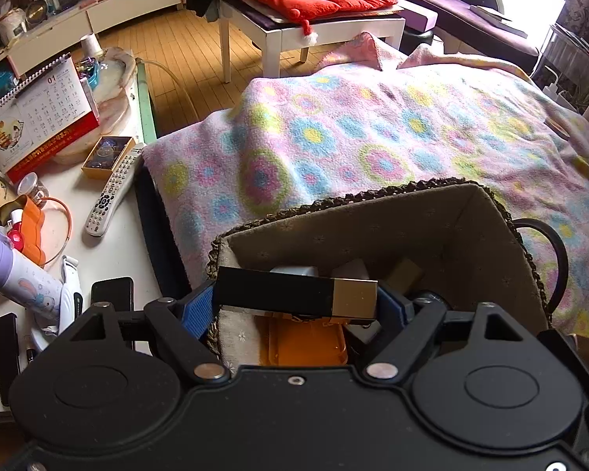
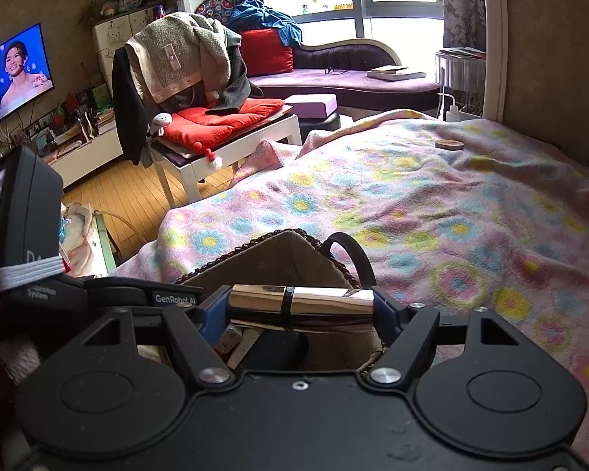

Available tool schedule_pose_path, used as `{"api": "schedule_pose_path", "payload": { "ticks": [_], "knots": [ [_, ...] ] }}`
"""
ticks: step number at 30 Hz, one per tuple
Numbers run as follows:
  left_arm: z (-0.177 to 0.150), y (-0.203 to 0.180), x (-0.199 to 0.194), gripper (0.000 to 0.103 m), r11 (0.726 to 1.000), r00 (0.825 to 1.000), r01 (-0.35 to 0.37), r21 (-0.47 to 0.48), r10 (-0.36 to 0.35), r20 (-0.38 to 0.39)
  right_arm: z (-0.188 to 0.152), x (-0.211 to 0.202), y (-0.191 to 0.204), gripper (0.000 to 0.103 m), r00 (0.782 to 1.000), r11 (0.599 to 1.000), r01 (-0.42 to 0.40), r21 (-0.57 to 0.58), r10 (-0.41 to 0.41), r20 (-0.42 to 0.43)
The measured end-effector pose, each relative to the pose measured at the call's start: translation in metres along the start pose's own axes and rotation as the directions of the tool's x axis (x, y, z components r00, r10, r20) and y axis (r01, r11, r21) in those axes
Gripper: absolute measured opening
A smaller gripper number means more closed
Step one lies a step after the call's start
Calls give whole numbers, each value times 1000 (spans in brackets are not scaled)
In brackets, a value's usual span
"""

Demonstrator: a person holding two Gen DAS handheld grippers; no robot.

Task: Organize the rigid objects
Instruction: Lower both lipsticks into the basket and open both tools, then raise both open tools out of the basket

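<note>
My left gripper (image 1: 296, 300) is shut on a black bar with a gold end (image 1: 294, 294), held crosswise over the woven, cloth-lined basket (image 1: 373, 223) on the bed. Below it in the basket lie an orange case (image 1: 302, 343) and a few small items. My right gripper (image 2: 300, 306) is shut on a shiny metallic tube with a dark band (image 2: 300, 298), also crosswise above the same basket (image 2: 278, 259). A dark case (image 2: 278, 349), a small block and a white stick show in the basket beneath it. The left gripper's body (image 2: 19, 227) appears at the left of the right wrist view.
The flowered blanket (image 1: 373, 129) covers the bed around the basket. A white side table (image 1: 78, 204) at the left holds a remote (image 1: 114, 192), a calendar (image 1: 35, 117), a purple bottle (image 1: 11, 271), a phone (image 1: 112, 294). A small round wooden disc (image 2: 449, 144) lies far on the blanket.
</note>
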State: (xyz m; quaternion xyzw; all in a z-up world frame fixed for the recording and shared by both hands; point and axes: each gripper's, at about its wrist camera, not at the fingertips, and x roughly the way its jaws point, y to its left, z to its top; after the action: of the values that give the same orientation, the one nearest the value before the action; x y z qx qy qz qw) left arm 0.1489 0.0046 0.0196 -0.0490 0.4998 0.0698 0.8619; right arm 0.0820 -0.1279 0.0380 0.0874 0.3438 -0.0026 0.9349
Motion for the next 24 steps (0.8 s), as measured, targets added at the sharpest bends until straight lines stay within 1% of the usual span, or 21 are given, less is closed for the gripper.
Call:
{"api": "schedule_pose_path", "payload": {
  "ticks": [11, 16, 18, 20, 22, 24],
  "knots": [
    [0, -2, 1, 78, 1000, 1000, -18, 0, 18, -2, -3, 17, -1, 73, 1000, 1000, 0, 15, 1, -28],
    [1, -2, 0, 78, 999, 999, -43, -2, 43, 12, -2, 20, -2, 73, 1000, 1000, -2, 26, 3, -26],
    [1, -2, -2, 80, 999, 999, -49, -2, 49, 24, -1, 22, -3, 74, 1000, 999, -6, 35, 7, -25],
    [1, -2, -5, 89, 998, 997, -62, -3, 62, 42, -1, 22, -4, 75, 1000, 999, -13, 41, 14, -20],
    [2, -1, -7, 89, 997, 996, -71, -5, 72, 54, 0, 21, -3, 79, 1000, 999, -14, 44, 15, -16],
    [2, -2, -6, 90, 997, 996, -71, -5, 72, 53, 0, 21, -3, 79, 1000, 999, -14, 45, 14, -13]
  ]
}}
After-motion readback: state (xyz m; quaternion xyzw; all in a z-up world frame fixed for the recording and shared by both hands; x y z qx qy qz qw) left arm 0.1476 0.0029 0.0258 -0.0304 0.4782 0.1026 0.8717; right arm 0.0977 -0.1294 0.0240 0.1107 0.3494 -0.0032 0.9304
